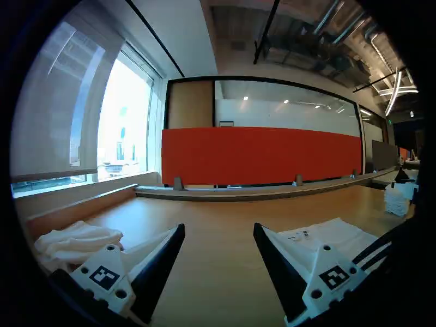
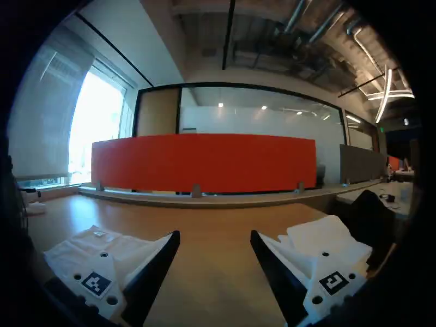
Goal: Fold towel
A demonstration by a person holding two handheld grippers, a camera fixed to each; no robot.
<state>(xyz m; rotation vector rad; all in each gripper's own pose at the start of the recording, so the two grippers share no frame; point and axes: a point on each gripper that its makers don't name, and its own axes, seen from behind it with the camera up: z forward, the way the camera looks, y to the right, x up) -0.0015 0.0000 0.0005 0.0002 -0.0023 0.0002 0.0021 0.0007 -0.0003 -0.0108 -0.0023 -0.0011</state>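
A white towel [image 1: 333, 233] lies flat on the wooden table [image 1: 218, 212], to the right of my left gripper [image 1: 218, 226]. That gripper hovers low over bare wood, open, with nothing between its fingers. A crumpled white towel [image 1: 76, 242] sits by its left finger. In the right gripper view, a flat white towel [image 2: 103, 243] with a small label lies left of my right gripper [image 2: 215, 233], which is open and empty above the table [image 2: 212, 218]. A folded white pile [image 2: 327, 235] rests by its right finger.
A red divider panel [image 1: 261, 155] stands along the table's far edge, seen again as a red panel [image 2: 204, 162]. A stack of white cloths [image 1: 397, 199] sits far right. A window ledge [image 1: 76, 191] runs on the left. A dark chair back [image 2: 370, 218] is at the right.
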